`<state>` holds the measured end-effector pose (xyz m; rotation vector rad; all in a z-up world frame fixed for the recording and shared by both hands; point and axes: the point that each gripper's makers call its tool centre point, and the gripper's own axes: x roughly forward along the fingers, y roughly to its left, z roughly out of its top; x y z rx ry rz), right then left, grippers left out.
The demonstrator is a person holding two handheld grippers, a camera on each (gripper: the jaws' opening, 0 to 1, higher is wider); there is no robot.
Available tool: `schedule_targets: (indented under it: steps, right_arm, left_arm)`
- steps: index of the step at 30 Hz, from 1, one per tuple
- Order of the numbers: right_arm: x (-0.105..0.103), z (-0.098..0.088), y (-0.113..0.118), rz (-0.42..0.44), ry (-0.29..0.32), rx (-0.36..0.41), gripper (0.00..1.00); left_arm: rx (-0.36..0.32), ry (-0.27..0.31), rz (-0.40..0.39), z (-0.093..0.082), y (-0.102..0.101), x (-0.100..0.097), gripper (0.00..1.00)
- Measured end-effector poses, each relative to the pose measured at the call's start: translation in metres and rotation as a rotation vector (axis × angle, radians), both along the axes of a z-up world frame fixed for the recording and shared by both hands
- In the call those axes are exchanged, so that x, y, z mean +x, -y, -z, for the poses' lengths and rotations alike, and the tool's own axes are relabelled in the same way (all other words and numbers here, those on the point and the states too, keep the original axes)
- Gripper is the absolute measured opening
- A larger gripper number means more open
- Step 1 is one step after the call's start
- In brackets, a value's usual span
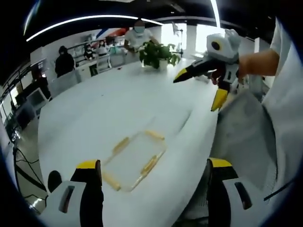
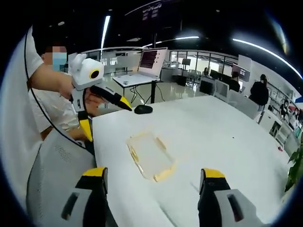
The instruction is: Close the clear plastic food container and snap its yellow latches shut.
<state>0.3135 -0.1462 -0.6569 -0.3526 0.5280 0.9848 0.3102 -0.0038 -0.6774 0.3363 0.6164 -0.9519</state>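
The clear plastic container lies flat on the white table, near its edge, with yellow latches along its sides. Whether the latches are snapped down is too small to tell. My left gripper hovers above it, open wide, jaws either side of it and nothing held. My right gripper is held up in a hand at the upper right, open and apart from the container. In the right gripper view the container lies just beyond my open right gripper, and the left gripper is raised at the left, open.
A potted plant stands at the table's far end, with several people behind it. A black mouse lies on the table's corner, and a laptop sits on a desk beyond. A grey chair back stands by the table edge, next to the person.
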Motion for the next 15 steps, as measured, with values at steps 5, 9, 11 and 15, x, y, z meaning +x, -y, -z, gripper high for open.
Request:
schedule_targets:
  steps: [5,9,11,15]
  right_arm:
    - [0.005,0.004,-0.002,0.001,-0.008,-0.007,0.79]
    - [0.008,0.006,-0.003,-0.007,-0.008,-0.018,0.78]
    - [0.009,0.008,-0.003,-0.008,-0.012,-0.022,0.78]
    - [0.012,0.009,-0.005,-0.018,-0.014,-0.025,0.78]
  left_arm:
    - [0.004,0.013,-0.008,0.001,-0.008,0.011,0.90]
    - [0.022,0.011,0.015,0.007,-0.011,0.013,0.90]
    - [0.057,0.009,0.035,0.013,-0.015,0.013,0.89]
    - [0.082,0.007,0.060,0.018,-0.017,0.015,0.90]
